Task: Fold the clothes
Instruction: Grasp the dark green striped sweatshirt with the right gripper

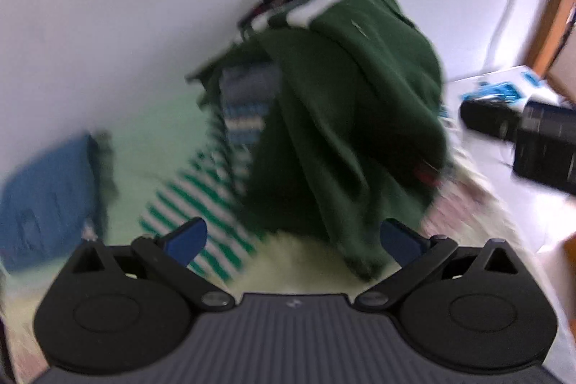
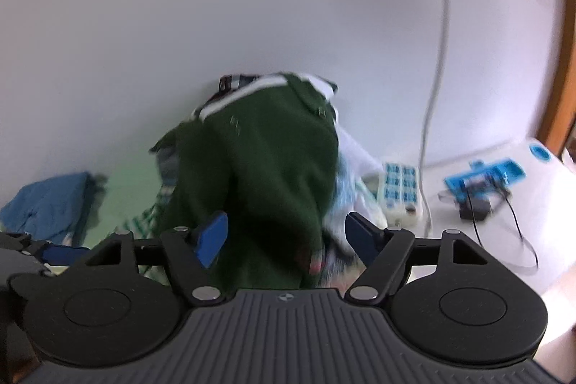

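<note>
A heap of clothes leans against the white wall, topped by a dark green garment [image 1: 345, 103] [image 2: 266, 175] with a white band at its upper edge. Under it lie a green-and-white striped cloth [image 1: 201, 204] and a blue-grey striped piece [image 1: 248, 103]. My left gripper [image 1: 293, 240] stands open just short of the heap, and a fold of green cloth hangs loose between its blue pads [image 1: 187, 240]. My right gripper [image 2: 288, 238] is open too, with the green garment beyond its pads [image 2: 212, 240] and nothing pressed. The picture is blurred.
A blue garment [image 1: 46, 197] [image 2: 50, 200] lies at the left on the pale green sheet [image 1: 151, 139]. At the right are a white power strip [image 2: 399, 197], a blue plastic part with black cables [image 2: 486, 179], a black boxy object [image 1: 532, 139] and a wooden frame [image 2: 565, 60].
</note>
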The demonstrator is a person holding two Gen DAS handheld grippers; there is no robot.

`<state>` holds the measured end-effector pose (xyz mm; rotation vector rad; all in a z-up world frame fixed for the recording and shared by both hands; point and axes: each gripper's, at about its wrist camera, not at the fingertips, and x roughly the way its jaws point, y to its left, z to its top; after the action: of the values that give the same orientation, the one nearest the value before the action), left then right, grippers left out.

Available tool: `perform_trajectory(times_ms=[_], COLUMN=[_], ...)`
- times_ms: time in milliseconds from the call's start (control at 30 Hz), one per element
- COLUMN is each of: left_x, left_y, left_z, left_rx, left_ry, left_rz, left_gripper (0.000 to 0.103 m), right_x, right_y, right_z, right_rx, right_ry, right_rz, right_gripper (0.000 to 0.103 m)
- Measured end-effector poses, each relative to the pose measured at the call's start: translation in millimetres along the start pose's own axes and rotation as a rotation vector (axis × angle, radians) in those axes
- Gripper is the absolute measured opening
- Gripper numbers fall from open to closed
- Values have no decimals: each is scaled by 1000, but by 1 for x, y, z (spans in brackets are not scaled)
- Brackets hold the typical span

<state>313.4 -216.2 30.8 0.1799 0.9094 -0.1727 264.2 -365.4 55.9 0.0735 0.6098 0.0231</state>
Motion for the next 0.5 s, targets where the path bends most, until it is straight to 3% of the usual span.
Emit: perform_trajectory(times_ms=[133,267,400,500], left_x=[37,73,94,104], left_y=[-2,2,6,2], left_z=[27,41,47,51], left_rx=[-4,-97,-181,-172], left_ry=[30,69,95,106], left_rz=[-10,-1,-38,-38], left_gripper=[102,102,102,100], right_x=[41,85,117,136], right_y=[-13,-30,-40,-43], right_z=[31,58,71,75], right_rx=[-13,24,27,18], right_ry=[-32,-30,-41,-43], right_rz=[-1,38,66,93], right_gripper=[75,73,73,73])
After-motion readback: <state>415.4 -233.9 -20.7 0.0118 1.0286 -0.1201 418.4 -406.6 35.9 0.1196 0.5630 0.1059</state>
